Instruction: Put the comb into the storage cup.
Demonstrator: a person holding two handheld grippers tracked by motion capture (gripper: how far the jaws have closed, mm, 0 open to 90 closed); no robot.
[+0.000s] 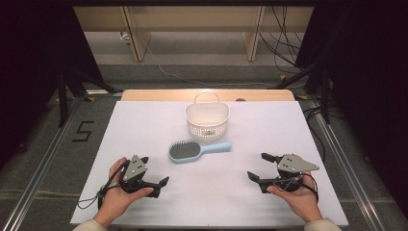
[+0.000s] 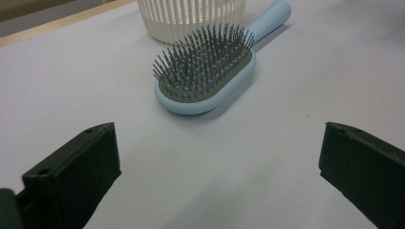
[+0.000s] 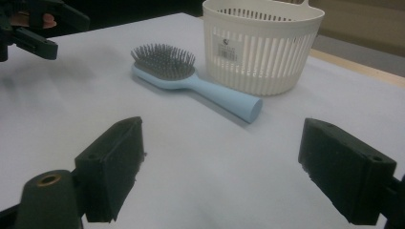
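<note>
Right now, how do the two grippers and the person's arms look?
Each is a black handheld tool with two blocky black jaws. The left gripper and the right gripper each carry a grey three-cornered plate with small dark holes on top. A thin black cable trails from each. Light-coloured sleeve cuffs show at both wrists.

A light blue plastic hairbrush with dark grey bristles lies flat mid-table, bristles up, handle pointing right, just near of the cream slatted plastic basket standing upright
</note>
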